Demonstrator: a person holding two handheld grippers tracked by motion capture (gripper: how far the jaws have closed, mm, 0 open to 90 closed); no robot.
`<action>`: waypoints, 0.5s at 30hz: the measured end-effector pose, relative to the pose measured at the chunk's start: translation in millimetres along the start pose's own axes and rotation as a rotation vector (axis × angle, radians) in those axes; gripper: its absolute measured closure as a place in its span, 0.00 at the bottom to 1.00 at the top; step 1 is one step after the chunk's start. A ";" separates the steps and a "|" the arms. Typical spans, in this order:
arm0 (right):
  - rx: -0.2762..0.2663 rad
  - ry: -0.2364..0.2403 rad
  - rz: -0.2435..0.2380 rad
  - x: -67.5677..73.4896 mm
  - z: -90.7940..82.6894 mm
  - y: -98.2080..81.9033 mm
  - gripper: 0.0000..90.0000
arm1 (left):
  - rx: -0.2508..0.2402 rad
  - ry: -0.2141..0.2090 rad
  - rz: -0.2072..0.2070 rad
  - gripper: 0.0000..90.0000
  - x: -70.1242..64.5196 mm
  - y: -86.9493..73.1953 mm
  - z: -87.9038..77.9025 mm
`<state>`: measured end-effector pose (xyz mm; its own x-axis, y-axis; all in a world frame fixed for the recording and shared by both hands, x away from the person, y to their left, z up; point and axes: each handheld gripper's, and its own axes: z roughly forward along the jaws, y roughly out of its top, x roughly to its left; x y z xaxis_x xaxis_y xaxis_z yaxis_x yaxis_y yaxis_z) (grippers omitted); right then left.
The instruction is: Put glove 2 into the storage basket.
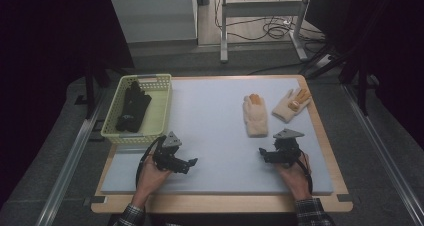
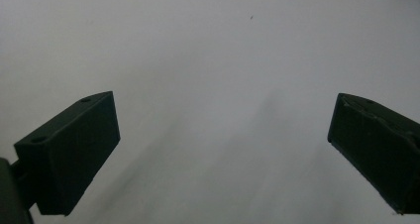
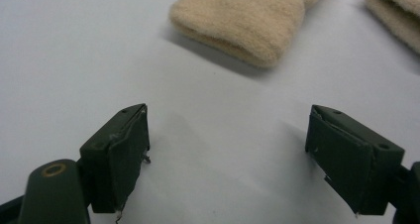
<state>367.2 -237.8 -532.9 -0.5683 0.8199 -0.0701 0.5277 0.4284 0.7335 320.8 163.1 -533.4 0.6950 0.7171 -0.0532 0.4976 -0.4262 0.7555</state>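
1. Left gripper (image 1: 192, 162) low over bare mat at lower left of the high view, jaws spread wide, nothing between them; in the left gripper view just blank white surface between the two black jaws.
2. Right gripper (image 1: 262, 154) at lower right, jaws also wide and empty, aimed at the nearer cream glove (image 1: 255, 116); cuff of that glove (image 3: 242, 21) lying just beyond the jaws at top centre of the right gripper view, apart from them, likely the next pick.
3. Second cream glove (image 1: 291, 105) at upper right, angled, close to the first but not touching, near the right edge of the white mat (image 1: 210, 111).
4. Black gloves (image 1: 132, 107) already lying inside the yellow basket (image 1: 161, 106) at upper left, probably the sorting place for pairs.
5. Open mat between basket and cream gloves, free for a carry across; basket rim raised, calling for a lift over it.
6. Wooden table edge (image 1: 340, 181) close beyond the mat's right side, little margin there for the angled glove.
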 end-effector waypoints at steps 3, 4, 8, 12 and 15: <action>0.000 -0.001 -0.002 -0.1 0.0 0.0 0.19 | 0.009 0.025 -0.027 0.00 2.3 -10.8 2.3; -0.001 0.001 0.001 0.0 0.2 0.0 0.19 | 0.026 0.039 -0.024 0.00 3.1 -13.2 3.3; 0.002 0.006 0.005 -1.0 0.4 0.1 0.19 | 0.067 0.092 -0.024 0.01 4.0 -16.1 6.0; 0.002 0.009 0.008 -1.5 0.4 0.1 0.19 | 0.093 0.070 -0.061 0.00 8.0 -15.6 8.3; 0.004 0.011 0.010 -1.7 0.3 0.1 0.19 | 0.093 0.075 -0.056 0.00 7.2 -15.8 8.5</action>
<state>368.5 -239.0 -532.8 -0.5698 0.8200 -0.0548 0.5358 0.4213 0.7318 322.3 170.3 -551.2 0.6257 0.7790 -0.0415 0.5830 -0.4316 0.6884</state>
